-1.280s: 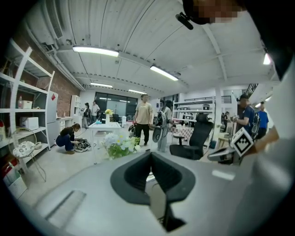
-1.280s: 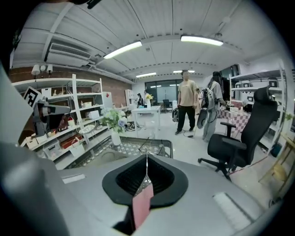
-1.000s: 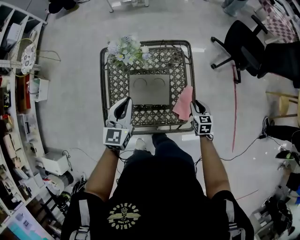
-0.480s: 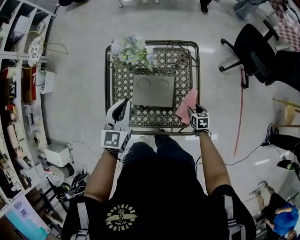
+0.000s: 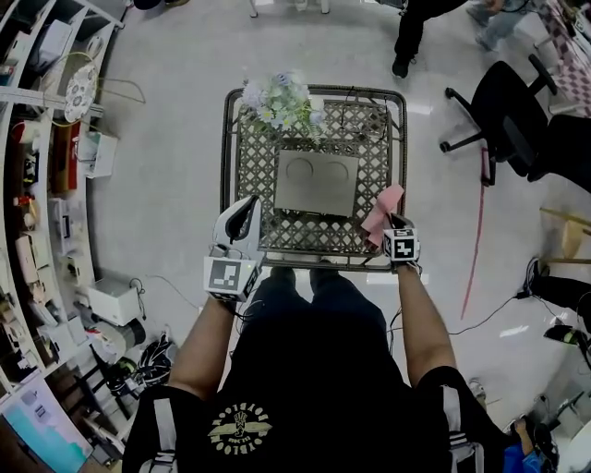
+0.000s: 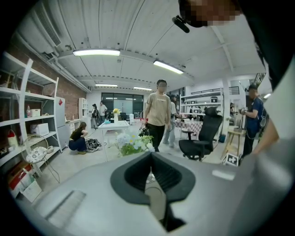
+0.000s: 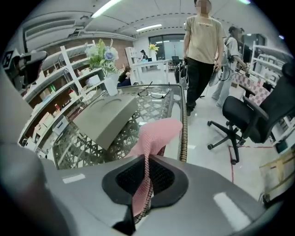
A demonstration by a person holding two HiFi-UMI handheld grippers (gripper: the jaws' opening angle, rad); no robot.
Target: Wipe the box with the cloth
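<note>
A flat grey box (image 5: 318,183) lies in the middle of the lattice-topped table (image 5: 249,157); it also shows in the right gripper view (image 7: 107,117). My right gripper (image 5: 388,226) is at the table's near right edge. Its jaws are closing, and they pinch a pink cloth (image 5: 382,211) that sticks up beyond them toward the box (image 7: 156,133). My left gripper (image 5: 247,205) hovers over the table's near left corner, apart from the box. Its fingers stand together with nothing between them (image 6: 150,177).
A bunch of flowers (image 5: 282,102) stands at the table's far left corner, with glasses and a cable (image 5: 355,115) at its far right. A black office chair (image 5: 503,120) is to the right, shelves (image 5: 55,139) line the left, and a person (image 5: 420,28) walks beyond the table.
My right gripper has sunk toward the table's near right edge, and the pink cloth, which hung broad and flat, now looks bunched in its jaws. The left gripper has shifted a little.
</note>
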